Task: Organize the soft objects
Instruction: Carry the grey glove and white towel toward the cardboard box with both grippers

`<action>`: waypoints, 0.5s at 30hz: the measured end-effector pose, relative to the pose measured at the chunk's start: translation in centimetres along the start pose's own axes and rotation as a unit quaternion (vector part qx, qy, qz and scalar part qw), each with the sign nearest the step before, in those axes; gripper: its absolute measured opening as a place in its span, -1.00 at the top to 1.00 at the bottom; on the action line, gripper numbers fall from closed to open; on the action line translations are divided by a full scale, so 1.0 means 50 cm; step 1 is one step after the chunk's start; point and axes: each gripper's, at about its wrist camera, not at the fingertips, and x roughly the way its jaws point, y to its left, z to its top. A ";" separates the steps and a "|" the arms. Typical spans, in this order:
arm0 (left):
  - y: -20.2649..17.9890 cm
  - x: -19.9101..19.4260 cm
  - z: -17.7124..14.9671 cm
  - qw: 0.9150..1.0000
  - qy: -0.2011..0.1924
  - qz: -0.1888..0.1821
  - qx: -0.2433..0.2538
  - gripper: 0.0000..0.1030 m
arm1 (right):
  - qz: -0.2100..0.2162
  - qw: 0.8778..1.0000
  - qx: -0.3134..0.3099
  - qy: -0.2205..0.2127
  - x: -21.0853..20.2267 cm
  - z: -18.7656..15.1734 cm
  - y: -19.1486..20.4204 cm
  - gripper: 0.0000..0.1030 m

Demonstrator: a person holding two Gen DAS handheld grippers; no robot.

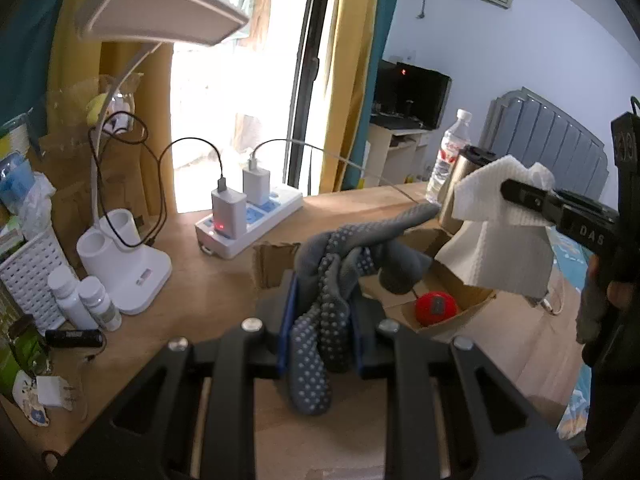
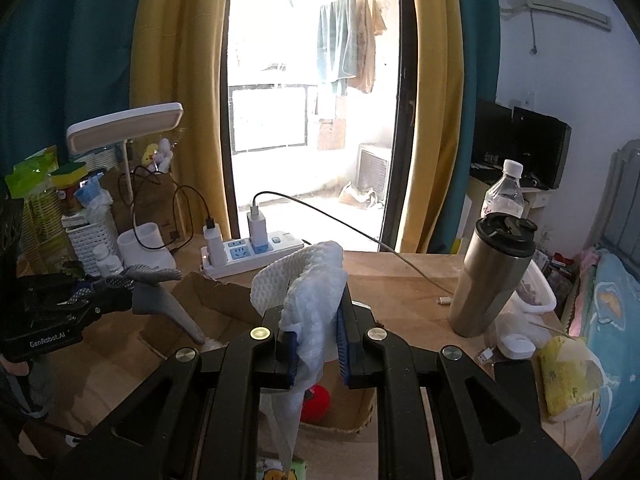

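Left tool (image 1: 320, 344) pinches a grey dotted glove (image 1: 320, 320); right tool (image 2: 318, 344) pinches a white paper towel (image 2: 308, 288), above a cardboard box (image 1: 440, 320) holding a red ball (image 1: 436, 307).

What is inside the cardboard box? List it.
A red ball lies in the cardboard box. The grey dotted gloves and white paper towel, both held above, hide much of the floor.

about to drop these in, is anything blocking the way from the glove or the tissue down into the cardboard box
Nothing visible does. The gray glove and white tissue hang above the open cardboard box. Only a red ball lies inside, with bare floor beside it.
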 end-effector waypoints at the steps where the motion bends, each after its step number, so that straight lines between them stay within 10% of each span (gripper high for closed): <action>1: 0.001 0.005 0.000 1.000 0.001 0.000 -0.001 0.55 | 0.001 1.000 0.000 0.001 0.004 0.001 -0.002 0.68; 15: 0.021 0.096 -0.003 0.999 0.032 -0.001 -0.014 0.54 | 0.034 0.999 0.009 0.041 0.115 -0.022 0.011 0.67</action>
